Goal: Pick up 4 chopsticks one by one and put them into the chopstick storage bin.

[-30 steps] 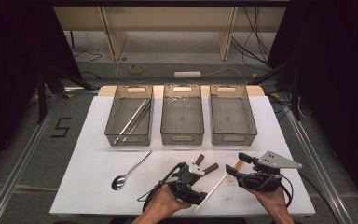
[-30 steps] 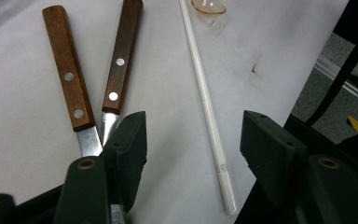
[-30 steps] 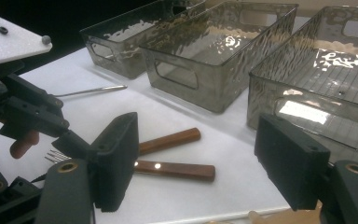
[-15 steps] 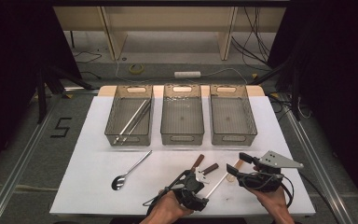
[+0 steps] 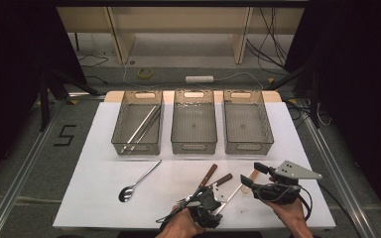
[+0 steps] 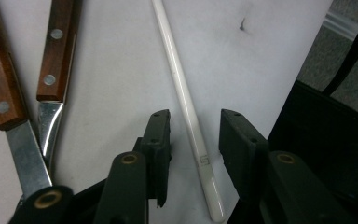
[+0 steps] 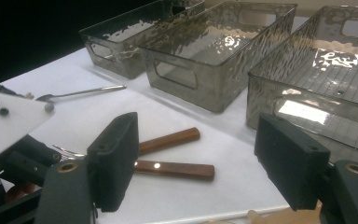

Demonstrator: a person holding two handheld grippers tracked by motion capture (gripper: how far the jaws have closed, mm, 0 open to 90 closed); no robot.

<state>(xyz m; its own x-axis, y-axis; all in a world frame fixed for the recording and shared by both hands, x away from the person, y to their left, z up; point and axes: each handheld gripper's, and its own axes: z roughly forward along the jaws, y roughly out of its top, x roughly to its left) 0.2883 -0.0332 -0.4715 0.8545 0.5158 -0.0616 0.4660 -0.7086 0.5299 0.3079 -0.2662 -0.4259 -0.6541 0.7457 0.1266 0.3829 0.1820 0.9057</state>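
Our left tool [image 6: 191, 135], whose jaws have just been closing, straddles without yet pinching the white chopstick [image 6: 186, 105] lying flat on the counter [image 6: 116, 70]; we judge it light, stiff and slippery, best gripped squarely near this end.

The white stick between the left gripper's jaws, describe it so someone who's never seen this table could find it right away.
Start at the white table mat, near edge, right of centre. Beside two wooden-handled utensils lies a thin white stick, between the left gripper's jaws, which have just been closing without touching it. Unlike its neighbours, it is plain white, round and slender.
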